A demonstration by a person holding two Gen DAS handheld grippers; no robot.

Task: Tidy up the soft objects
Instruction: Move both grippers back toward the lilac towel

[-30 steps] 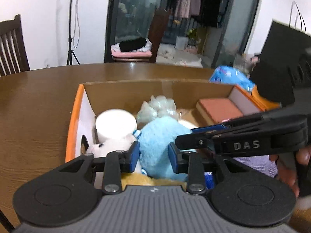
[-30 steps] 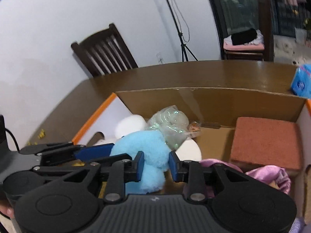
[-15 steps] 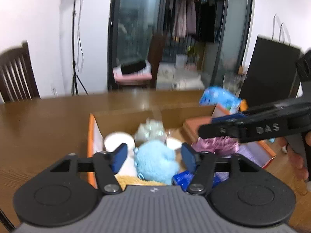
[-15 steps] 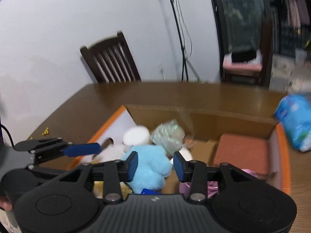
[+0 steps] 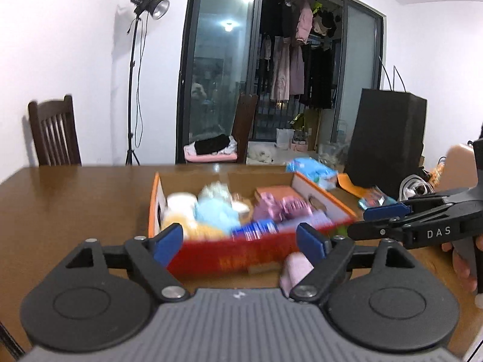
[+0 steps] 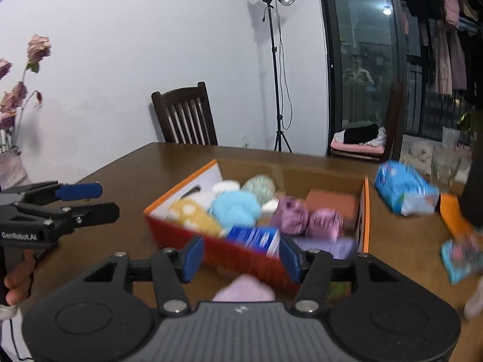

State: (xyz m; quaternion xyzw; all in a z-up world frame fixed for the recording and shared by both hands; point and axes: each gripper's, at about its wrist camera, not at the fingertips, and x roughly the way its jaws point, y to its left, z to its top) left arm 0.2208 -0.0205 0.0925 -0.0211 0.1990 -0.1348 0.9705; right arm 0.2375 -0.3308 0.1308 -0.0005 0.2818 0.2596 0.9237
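Both the left gripper [image 5: 240, 242] and right gripper [image 6: 240, 255] have just been opening – empty now. The blue plush [image 6: 235, 209] sits mid-frame in the orange box [image 6: 181, 233], probably light and squashy – pinch its bulk.

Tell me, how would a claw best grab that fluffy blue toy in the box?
Probably from straight above, pinching the rounded top of the fluffy blue toy. It bulges above its neighbours in the cardboard box, while its sides are packed against the yellow plush and other items, leaving little room for fingers.
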